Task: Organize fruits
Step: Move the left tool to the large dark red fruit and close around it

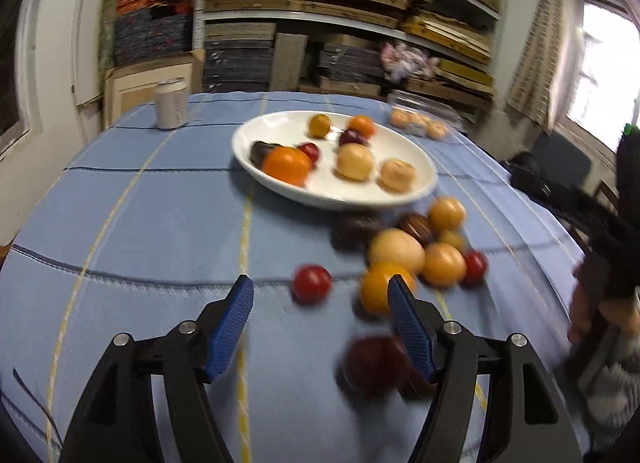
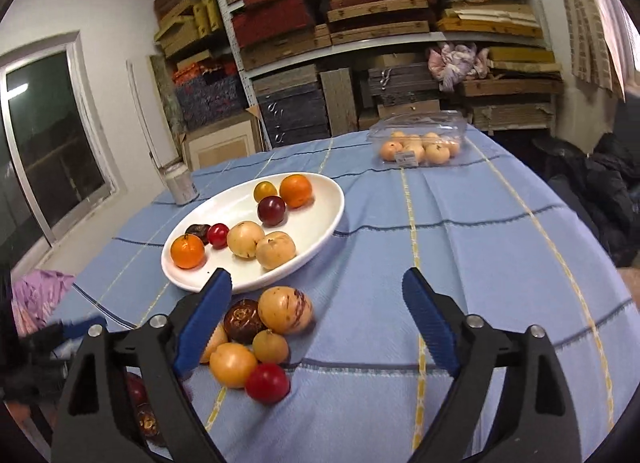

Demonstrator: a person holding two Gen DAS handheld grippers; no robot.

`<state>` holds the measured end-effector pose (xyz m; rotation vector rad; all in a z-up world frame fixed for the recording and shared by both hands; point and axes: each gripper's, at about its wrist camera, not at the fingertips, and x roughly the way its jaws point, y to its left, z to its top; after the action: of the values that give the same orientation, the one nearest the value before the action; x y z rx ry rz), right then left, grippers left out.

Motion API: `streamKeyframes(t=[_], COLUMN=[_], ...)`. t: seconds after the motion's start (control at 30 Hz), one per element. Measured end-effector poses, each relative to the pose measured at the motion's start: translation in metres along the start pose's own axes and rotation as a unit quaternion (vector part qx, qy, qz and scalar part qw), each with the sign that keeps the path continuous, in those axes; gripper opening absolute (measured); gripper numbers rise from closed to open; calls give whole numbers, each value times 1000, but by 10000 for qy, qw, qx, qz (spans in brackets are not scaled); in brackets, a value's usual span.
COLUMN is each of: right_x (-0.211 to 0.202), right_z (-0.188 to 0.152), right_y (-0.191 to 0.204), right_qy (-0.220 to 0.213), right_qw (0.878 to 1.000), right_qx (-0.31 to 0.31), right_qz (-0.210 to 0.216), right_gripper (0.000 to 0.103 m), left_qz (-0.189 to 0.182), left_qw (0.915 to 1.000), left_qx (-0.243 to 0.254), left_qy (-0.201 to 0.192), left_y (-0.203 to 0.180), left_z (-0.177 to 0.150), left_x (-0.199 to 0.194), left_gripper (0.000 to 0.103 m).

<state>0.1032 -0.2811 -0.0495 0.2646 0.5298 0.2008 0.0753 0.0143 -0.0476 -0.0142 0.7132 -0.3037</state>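
Observation:
A white oval plate holds several fruits, among them an orange and a dark plum. A loose heap of fruits lies on the blue cloth in front of it, with a red tomato apart. My left gripper is open and empty, low over the cloth; an orange and a dark red plum sit by its right finger. My right gripper is open and empty, just right of the heap. The left view is blurred.
A silver can stands at the table's far left. A clear plastic box of pale fruits sits at the far right. Stacked shelves stand behind the table. A dark jacket lies to the right.

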Motion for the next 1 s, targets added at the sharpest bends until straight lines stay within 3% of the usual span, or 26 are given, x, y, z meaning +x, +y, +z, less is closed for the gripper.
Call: streamKeyframes(t=[0.17,0.63,0.87,1.0], right_x=[-6,-5,-6,-5], right_z=[-6,-10,-10,-10], right_y=[-4,-1,-1,1], right_qy=[49,174,156,140], right_qw=[9999,9998,9998,9998], right_qx=[110,89,115,121], right_qz=[33,35,48,63], right_gripper=[86,88,88,88], left_qz=[-126,-206,112,735], left_qw=[9999,9976,9982,9969], left_qx=[27,-101,30,-178], left_qy=[5,656,597,227], left_y=[-5,0,1,20], left_z=[-8,-14,-14,-12], left_x=[-8,14,5,-9], left_gripper=[80,83,90,89])
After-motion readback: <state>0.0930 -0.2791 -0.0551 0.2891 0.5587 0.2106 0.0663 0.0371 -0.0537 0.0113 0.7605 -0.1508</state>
